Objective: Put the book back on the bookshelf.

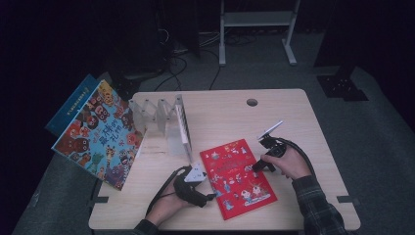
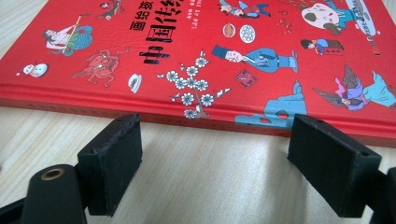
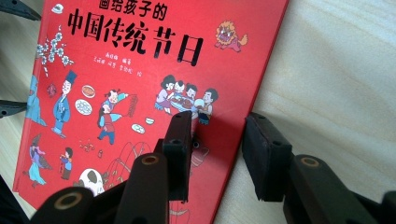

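Lying flat: the red picture book (image 1: 238, 177) rests cover up near the table's (image 1: 220, 117) near edge, a little right of the middle, turned askew to that edge.
Left gripper: the left gripper (image 1: 201, 172) sits low at the book's left long edge, jaws spread wide and holding nothing, I'd say lined up to get under or steady that side.
Right gripper: the right gripper (image 1: 258, 165) meets the opposite long edge, jaws part open and straddling it, one over the cover, one over the wood; no squeeze yet, as far as I can tell.
Rack: a clear accordion book rack (image 1: 164, 122) stands toward the far-left corner, with two picture books (image 1: 98, 132) leaning at its left end, likely where this one belongs.
Left gripper view: the book's thick edge (image 2: 196, 116) is lying flush on the wood.
Right gripper view: the title characters (image 3: 135, 35) are readable here, and one jaw overlaps the cover.
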`<action>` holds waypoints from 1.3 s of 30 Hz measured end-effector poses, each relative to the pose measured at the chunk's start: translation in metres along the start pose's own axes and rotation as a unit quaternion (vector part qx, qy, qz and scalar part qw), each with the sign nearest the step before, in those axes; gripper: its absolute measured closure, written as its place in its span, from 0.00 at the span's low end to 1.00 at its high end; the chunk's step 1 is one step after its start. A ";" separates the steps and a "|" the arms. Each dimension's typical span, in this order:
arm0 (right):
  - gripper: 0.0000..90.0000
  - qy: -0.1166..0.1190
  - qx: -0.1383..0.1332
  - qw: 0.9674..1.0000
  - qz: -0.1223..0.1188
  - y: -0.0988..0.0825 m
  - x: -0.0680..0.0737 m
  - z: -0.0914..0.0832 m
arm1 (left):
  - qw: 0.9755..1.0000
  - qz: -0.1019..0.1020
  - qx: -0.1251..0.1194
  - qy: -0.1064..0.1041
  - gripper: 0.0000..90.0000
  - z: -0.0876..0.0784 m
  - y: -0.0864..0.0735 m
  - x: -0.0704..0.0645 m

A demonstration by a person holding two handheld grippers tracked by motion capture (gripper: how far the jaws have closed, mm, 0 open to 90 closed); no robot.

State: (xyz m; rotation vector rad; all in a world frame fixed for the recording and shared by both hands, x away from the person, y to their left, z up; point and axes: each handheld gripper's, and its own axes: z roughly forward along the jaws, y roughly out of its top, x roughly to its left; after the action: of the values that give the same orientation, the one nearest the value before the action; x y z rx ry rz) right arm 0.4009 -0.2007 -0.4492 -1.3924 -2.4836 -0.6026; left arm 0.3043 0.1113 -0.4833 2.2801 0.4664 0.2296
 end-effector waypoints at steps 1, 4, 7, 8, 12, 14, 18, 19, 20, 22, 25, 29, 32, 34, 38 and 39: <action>0.69 -0.001 0.000 1.000 0.000 0.000 0.000 0.000 | 1.000 0.000 0.000 0.000 0.19 0.000 0.000 0.000; 0.70 -0.002 0.001 1.000 -0.002 0.000 0.001 0.000 | 1.000 0.000 0.000 -0.001 0.19 0.000 0.000 0.000; 0.72 -0.007 -0.004 1.000 -0.005 0.000 0.002 -0.002 | 1.000 0.002 0.000 -0.003 0.19 0.000 0.000 0.000; 0.72 -0.006 -0.008 1.000 -0.006 0.000 0.003 -0.003 | 1.000 0.002 0.000 -0.003 0.19 0.000 0.000 0.000; 0.74 0.005 -0.028 1.000 -0.012 0.001 0.005 -0.015 | 1.000 0.005 0.002 -0.005 0.18 0.000 0.000 0.001; 0.74 0.010 -0.033 0.999 -0.019 0.002 0.008 -0.021 | 1.000 0.005 0.002 -0.005 0.18 0.000 0.000 0.001; 0.74 0.024 -0.043 0.998 -0.029 0.004 0.013 -0.032 | 1.000 0.006 0.002 -0.007 0.18 0.000 0.000 0.001; 0.74 0.030 -0.047 0.998 -0.033 0.005 0.014 -0.035 | 1.000 0.006 0.002 -0.008 0.18 0.000 0.000 0.001; 0.73 0.035 -0.047 0.998 -0.034 0.006 0.015 -0.036 | 1.000 0.006 0.001 -0.008 0.18 0.000 0.000 0.001; 0.72 0.053 -0.046 0.997 -0.037 0.008 0.018 -0.037 | 1.000 0.006 0.001 -0.009 0.18 0.000 0.000 0.001; 0.71 0.096 -0.046 0.993 -0.047 0.014 0.024 -0.036 | 1.000 0.005 0.001 -0.009 0.18 0.000 0.000 0.001; 0.72 0.102 -0.045 0.992 -0.052 0.022 0.031 -0.034 | 1.000 0.005 0.001 -0.008 0.18 -0.001 0.000 0.000; 0.73 0.103 -0.041 0.993 -0.049 0.023 0.031 -0.035 | 1.000 0.005 0.001 -0.007 0.18 -0.001 -0.001 0.000; 0.74 0.111 -0.041 0.992 -0.047 0.023 0.029 -0.036 | 1.000 0.004 0.001 -0.008 0.18 -0.001 -0.001 0.000; 0.77 0.123 -0.036 0.991 -0.035 0.025 0.027 -0.036 | 1.000 0.005 0.002 -0.007 0.18 -0.001 -0.001 0.000; 0.77 0.125 -0.035 0.991 -0.034 0.025 0.027 -0.036 | 1.000 0.006 0.002 -0.007 0.18 -0.001 -0.001 0.000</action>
State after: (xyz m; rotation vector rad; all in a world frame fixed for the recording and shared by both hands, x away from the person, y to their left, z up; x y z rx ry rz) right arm 0.4082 -0.1856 -0.4009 -1.1766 -2.3368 -0.8329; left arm 0.3039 0.1121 -0.4832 2.2874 0.4471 0.2175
